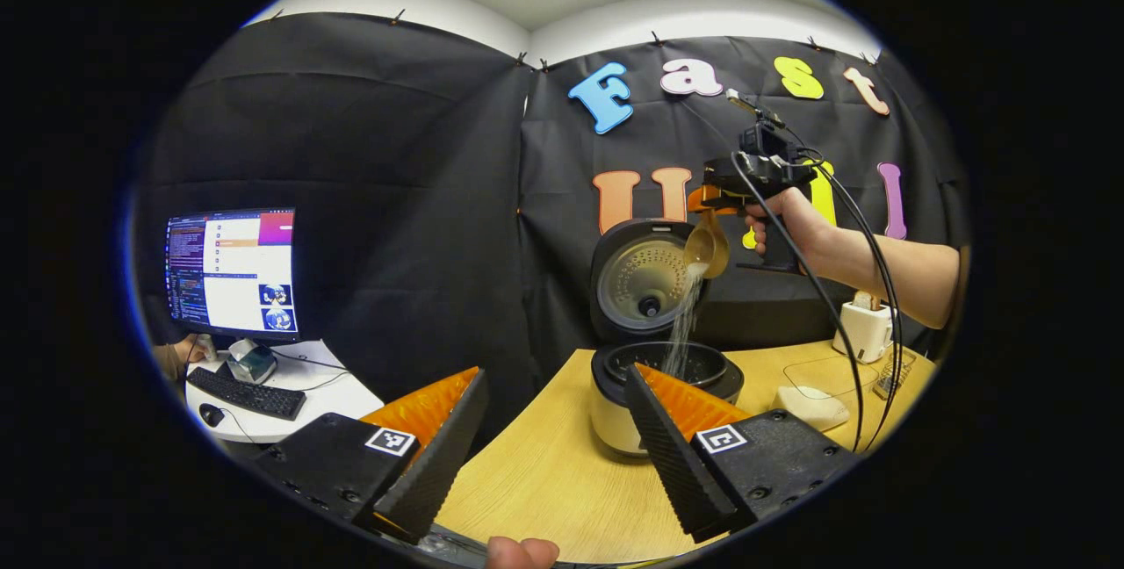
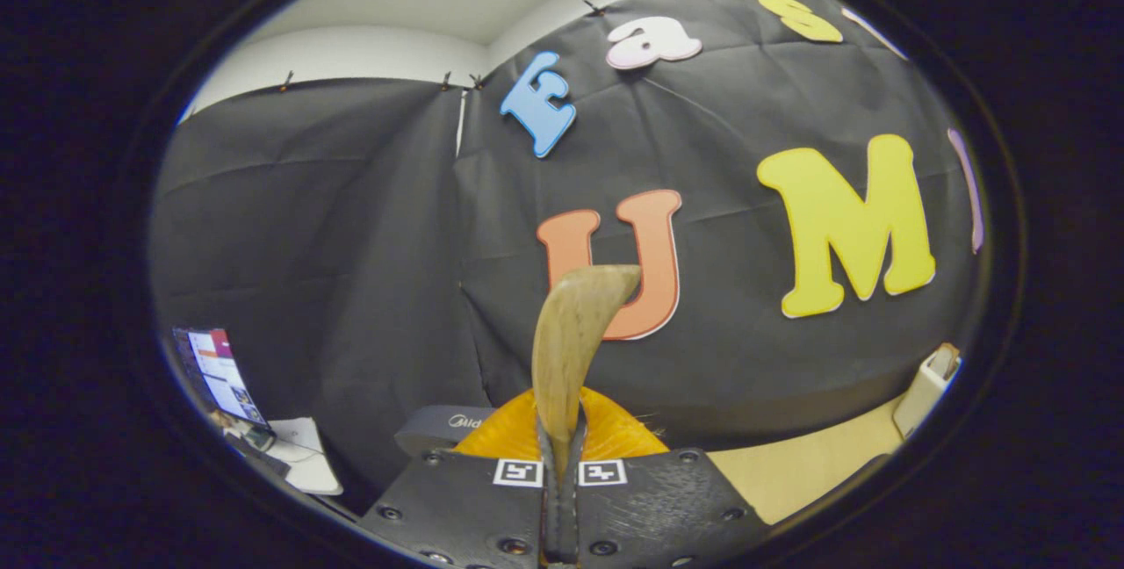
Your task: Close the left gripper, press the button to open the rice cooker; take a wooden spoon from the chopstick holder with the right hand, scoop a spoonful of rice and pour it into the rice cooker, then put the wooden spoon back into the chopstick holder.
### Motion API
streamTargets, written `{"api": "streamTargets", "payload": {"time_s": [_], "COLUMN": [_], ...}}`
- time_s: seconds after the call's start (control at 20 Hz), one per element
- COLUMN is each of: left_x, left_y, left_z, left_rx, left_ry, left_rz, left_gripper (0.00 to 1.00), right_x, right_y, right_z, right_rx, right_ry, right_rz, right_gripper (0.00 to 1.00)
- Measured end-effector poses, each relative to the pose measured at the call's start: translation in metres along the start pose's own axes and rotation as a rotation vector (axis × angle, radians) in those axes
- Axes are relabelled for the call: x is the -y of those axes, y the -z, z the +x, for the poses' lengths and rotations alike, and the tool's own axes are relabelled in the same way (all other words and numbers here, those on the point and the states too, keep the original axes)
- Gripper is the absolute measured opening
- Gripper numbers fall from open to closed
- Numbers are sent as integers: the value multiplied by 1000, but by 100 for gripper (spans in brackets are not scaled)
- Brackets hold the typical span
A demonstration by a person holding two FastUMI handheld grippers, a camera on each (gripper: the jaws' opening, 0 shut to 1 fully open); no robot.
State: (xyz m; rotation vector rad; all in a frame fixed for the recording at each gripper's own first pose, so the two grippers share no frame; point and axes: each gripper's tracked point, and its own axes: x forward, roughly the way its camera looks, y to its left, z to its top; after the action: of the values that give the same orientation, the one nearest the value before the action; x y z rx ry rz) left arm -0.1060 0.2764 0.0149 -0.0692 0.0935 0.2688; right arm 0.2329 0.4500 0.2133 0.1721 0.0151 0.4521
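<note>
The rice cooker (image 1: 663, 376) stands open on the table (image 1: 544, 472). Directly above its pot, the right gripper (image 1: 713, 200) pinches the wooden spoon (image 1: 707, 246) by its handle, bowl tipped down, rice (image 1: 680, 332) streaming in. The left gripper (image 1: 549, 428) hangs spread on the near side of the cooker. The chopstick holder (image 1: 865, 330) lies beyond the cooker toward the right arm.

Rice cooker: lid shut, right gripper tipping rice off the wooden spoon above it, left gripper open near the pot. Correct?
Not quite: the rice cooker has its lid up, not shut, as the left gripper view shows. The rest holds: the right gripper tips rice off the wooden spoon into the pot, and the left gripper is open near it.
</note>
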Motion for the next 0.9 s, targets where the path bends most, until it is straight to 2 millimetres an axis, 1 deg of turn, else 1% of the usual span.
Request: {"api": "streamTargets", "payload": {"time_s": [0.05,0.25,0.4,0.55,0.65,0.8,0.9], "left_x": [0,-1,3,6,8,8,9], "left_y": [1,-2,-6,-8,-10,-10,-7], "left_z": [0,-1,0,1,0,0,0], "left_rx": [-3,0,6,9,12,21,13], "left_ry": [2,-6,-1,7,8,5,8], "left_rz": [0,13,13,18,21,14,16], "left_gripper": [100,100,100,100,100,100,100], "right_x": [-4,-17,-31,-41,-45,-44,-46], "right_y": [2,0,-3,-3,-1,-2,-1], "right_z": [-1,-6,-13,-20,-20,-19,-18], "right_rx": [6,44,88,124,131,145,152], "right_ry": [-2,-18,-29,-36,-41,-51,-61], "right_rz": [-30,-115,-215,-291,-314,-364,-386], "right_gripper": [0,0,0,0,0,0,0]}}
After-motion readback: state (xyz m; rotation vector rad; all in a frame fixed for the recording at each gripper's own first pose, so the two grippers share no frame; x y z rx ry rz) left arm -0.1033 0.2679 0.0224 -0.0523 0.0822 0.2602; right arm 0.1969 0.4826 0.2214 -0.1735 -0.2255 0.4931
